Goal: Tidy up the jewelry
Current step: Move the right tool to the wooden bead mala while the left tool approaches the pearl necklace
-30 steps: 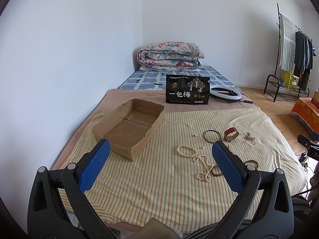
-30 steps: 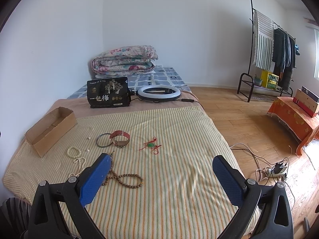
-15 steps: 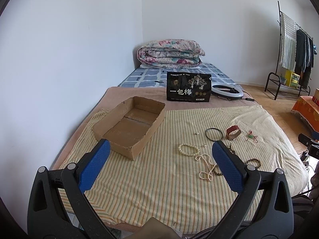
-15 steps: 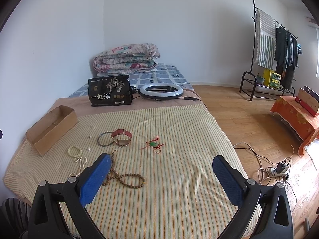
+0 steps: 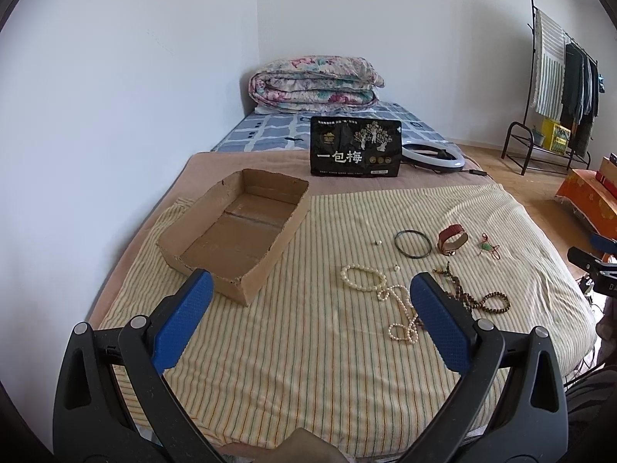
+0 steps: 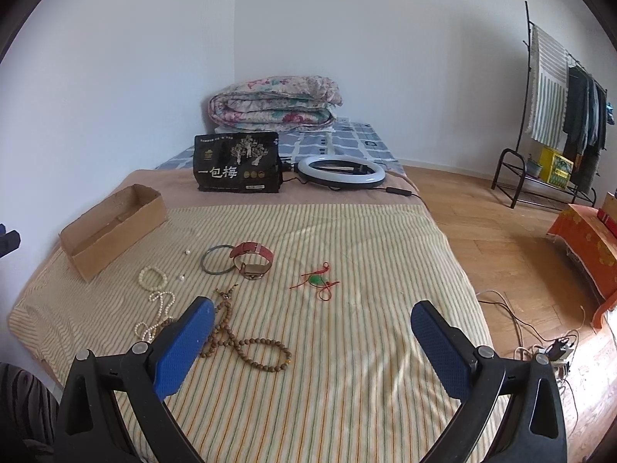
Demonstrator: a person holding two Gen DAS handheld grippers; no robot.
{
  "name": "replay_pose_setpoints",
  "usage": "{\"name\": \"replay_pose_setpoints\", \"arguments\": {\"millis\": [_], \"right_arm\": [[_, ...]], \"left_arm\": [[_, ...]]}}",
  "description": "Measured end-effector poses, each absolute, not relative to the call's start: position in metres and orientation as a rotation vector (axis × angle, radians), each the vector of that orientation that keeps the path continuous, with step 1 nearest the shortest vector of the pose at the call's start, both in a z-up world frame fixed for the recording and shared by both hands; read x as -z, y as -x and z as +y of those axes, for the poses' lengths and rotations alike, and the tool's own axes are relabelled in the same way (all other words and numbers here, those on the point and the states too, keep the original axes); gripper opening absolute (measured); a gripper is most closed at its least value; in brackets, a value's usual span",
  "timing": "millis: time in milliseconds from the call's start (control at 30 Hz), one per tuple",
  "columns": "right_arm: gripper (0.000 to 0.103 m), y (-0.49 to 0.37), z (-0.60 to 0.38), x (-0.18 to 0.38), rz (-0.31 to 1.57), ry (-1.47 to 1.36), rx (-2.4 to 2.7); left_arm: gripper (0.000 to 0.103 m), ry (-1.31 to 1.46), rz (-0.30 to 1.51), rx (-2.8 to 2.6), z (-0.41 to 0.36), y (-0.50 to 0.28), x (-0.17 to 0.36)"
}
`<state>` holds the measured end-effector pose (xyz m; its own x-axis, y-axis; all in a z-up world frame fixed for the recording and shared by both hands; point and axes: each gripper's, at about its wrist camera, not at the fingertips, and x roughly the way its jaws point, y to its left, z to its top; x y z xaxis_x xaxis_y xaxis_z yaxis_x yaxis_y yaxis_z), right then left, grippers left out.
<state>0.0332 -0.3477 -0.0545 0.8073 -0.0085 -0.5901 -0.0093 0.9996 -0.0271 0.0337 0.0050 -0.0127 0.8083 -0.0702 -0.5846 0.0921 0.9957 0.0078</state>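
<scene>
Both jaws on my left gripper [image 5: 308, 308] stand spread wide, holding nothing, above the striped bed cover [image 5: 327, 366]. From this left view I see the cardboard box [image 5: 235, 231] lying open, well apart from the pearl bracelet [image 5: 360, 276] and dark bangle [image 5: 412, 243]. On the right view, my right gripper [image 6: 308, 332] is likewise released; the wooden bead string [image 6: 250, 341] lies near its left pad, the red watch [image 6: 254, 258] touching the bangle.
</scene>
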Motion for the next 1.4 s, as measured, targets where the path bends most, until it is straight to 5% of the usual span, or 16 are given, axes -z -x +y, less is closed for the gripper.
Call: {"name": "replay_pose_setpoints", "arguments": {"millis": [400, 667, 900, 1400], "right_arm": [[0.103, -0.08, -0.305, 0.094, 0.793, 0.21, -0.334], [0.098, -0.106, -0.272, 0.13, 0.916, 0.286, -0.449], [0.094, -0.122, -0.257, 0.157, 0.99, 0.323, -0.477], [0.084, -0.136, -0.231, 0.193, 1.041, 0.435, -0.49]], "left_arm": [[0.098, -0.073, 0.699, 0.236, -0.009, -0.063, 0.04], [0.085, -0.111, 0.782, 0.349, -0.028, -0.079, 0.068], [0.063, -0.127, 0.873, 0.426, -0.042, -0.091, 0.1], [0.055, -0.169, 0.941, 0.505, -0.058, -0.106, 0.134]]}}
